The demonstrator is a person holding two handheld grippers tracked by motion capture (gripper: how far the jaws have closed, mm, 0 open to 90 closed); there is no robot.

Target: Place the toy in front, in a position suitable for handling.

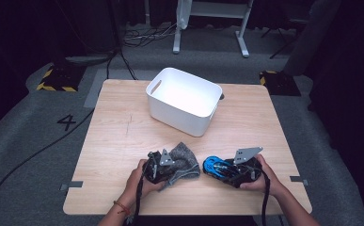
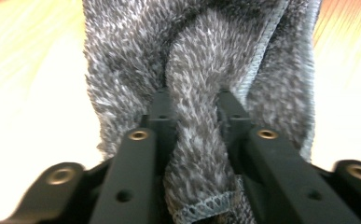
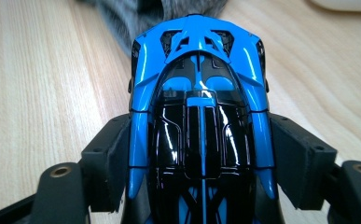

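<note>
One white bin (image 1: pixel 183 100) stood in the upper middle of the high view on the wooden table (image 1: pixel 114 136), a slot handle cut in its left wall; as far as we could see into it, its pale floor held nothing. Below it, at the lower centre of the frame, we saw two hands at work. The left gripper (image 1: pixel 157 165) was clamped on a fuzzy grey cloth (image 1: pixel 183 160), which lay rumpled on the table just left of the toy car. In the left gripper view, the black jaws pinched a raised fold of that cloth (image 2: pixel 194 135) between them, its stitched hem hanging at the bottom edge; the picture was soft, and the table behind was washed out. The right gripper (image 1: pixel 226 170) held a blue and black toy car (image 1: pixel 217 166), its nose pointing toward the cloth. In the right gripper view, the padded jaws pressed the car (image 3: pixel 199 126) on both flanks; the glossy shell showed a black roof, blue stripes and vented bodywork, with its near end cut off by the bottom edge. The grey cloth (image 3: pixel 136 14) appeared blurred at the top of that frame. Both forearms ran out of the high view at the bottom.
</note>
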